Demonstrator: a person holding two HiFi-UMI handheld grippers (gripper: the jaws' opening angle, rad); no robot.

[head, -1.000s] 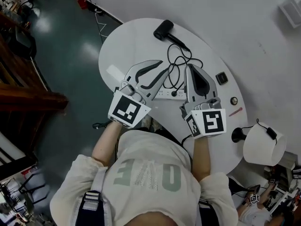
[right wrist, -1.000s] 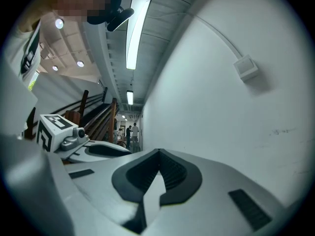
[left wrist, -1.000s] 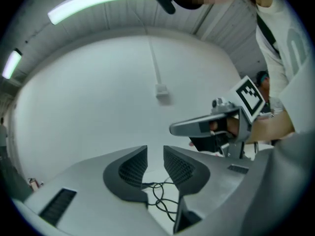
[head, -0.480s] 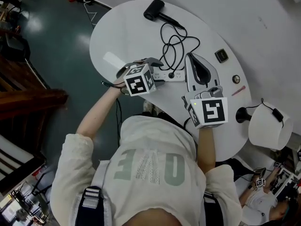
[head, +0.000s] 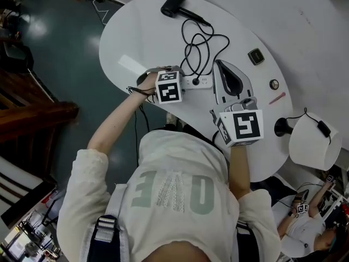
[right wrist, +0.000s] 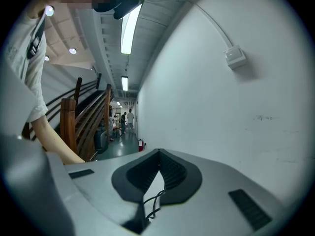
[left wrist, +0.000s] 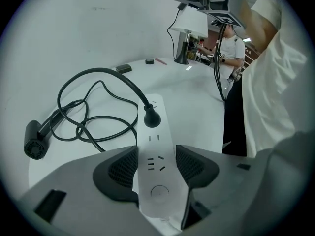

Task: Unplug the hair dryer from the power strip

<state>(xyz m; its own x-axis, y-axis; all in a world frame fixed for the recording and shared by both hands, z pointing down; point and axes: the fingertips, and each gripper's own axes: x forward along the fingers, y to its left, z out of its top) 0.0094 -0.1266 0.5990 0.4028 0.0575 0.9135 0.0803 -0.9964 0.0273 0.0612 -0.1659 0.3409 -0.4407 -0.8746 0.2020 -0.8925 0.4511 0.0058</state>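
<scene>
Tabletop (head: 122, 37), white, oval: one.

Hair dryer (head: 174, 4), black: one. It lies at the far edge, close to the wall (head: 305, 15).

Cord (head: 199, 48), black: one. It runs in loose loops from the dryer towards me.

Power strip (head: 199, 82), white: one. It lies near the edge on my side.

Plug (left wrist: 151, 118): one, seated in the strip, with two empty outlets and a round button nearer me.

My left gripper (left wrist: 156, 156): one. It points steeply down, and its jaws have just been opening. They stand spread with the button end of the strip between the pads, which sit just beside its long sides.

My right gripper (right wrist: 158, 152): one. Its jaws are pressed together on nothing, and it hovers just right of the strip's other end.

Small items beyond my right gripper:
- dark square piece (head: 255, 56): one
- round piece (head: 274, 84): one
- pink stick (head: 277, 97): one

Lamp (head: 315, 146), white shade: one, at the right end.

Open room: there is bare tabletop left of the strip and cord. The middle is taken up by the cord loops.
</scene>
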